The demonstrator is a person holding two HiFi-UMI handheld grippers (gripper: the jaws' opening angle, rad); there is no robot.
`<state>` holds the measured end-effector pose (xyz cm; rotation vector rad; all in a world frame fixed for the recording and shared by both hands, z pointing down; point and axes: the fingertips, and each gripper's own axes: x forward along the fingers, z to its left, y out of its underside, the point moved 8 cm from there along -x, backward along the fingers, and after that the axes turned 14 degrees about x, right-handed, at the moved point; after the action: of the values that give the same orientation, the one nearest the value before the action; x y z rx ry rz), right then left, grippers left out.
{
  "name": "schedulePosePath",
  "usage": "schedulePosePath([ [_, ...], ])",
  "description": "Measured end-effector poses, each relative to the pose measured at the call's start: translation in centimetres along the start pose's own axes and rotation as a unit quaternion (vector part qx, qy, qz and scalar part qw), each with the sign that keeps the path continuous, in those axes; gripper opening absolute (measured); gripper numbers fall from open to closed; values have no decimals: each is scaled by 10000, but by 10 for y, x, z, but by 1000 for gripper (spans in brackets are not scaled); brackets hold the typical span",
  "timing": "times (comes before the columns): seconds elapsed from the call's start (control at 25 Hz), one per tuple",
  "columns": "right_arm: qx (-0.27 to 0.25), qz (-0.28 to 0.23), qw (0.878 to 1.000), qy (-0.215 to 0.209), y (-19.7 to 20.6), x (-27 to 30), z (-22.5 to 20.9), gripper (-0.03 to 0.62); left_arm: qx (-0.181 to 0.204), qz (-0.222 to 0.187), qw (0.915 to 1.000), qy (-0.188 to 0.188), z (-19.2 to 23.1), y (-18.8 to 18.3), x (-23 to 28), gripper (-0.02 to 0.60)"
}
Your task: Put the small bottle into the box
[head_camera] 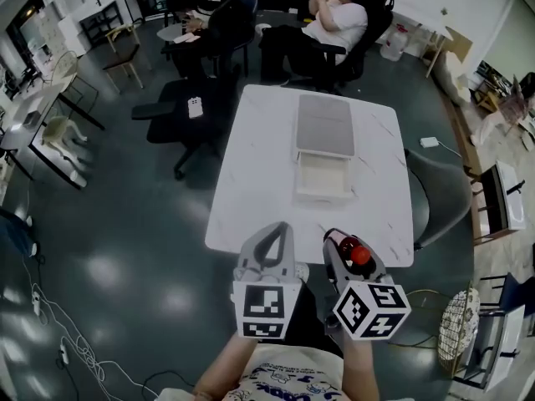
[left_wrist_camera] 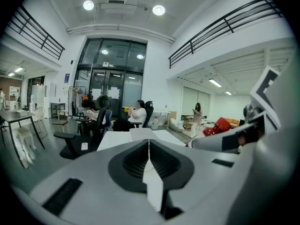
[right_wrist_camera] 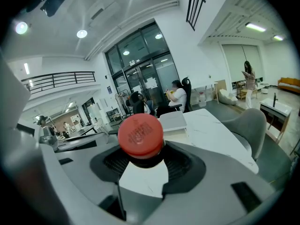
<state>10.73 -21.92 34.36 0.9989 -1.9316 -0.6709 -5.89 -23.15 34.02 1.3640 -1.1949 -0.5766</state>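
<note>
The small bottle [head_camera: 357, 254], dark with a red cap [right_wrist_camera: 140, 135], is clamped in my right gripper [head_camera: 341, 242] over the near right edge of the white table [head_camera: 251, 190]. The cap points along the jaws of the right gripper [right_wrist_camera: 140, 150]. My left gripper [head_camera: 278, 232] hangs just left of it, shut and empty, and its jaws meet in a thin line in the left gripper view [left_wrist_camera: 149, 143]. The box [head_camera: 323, 178] lies at the table's middle, open, with its grey lid [head_camera: 324, 126] folded back away from me. The bottle [left_wrist_camera: 215, 127] also shows at the right of the left gripper view.
A seated person [head_camera: 334, 19] and black office chairs [head_camera: 201, 98] are beyond the table's far end. A grey chair [head_camera: 443, 195] stands at the table's right side. Cables [head_camera: 58, 332] lie on the floor at the left.
</note>
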Motion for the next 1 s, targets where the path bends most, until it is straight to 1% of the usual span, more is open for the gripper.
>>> schedulePosePath([
  [0.28, -68, 124, 9998, -142, -33, 47, -12, 230, -7, 79, 9998, -160, 14, -12, 47, 20],
  [0.56, -87, 280, 9993, -234, -64, 98, -31, 230, 3, 146, 9997, -206, 23, -23, 103, 20],
  [0.76, -98, 462, 9986, -245, -78, 131, -47, 229, -18, 292, 9994, -172, 25, -21, 140, 20],
  [1.0, -71, 760, 9968, -222, -86, 165, -60, 230, -126, 517, 9985, -142, 28, -17, 171, 20],
])
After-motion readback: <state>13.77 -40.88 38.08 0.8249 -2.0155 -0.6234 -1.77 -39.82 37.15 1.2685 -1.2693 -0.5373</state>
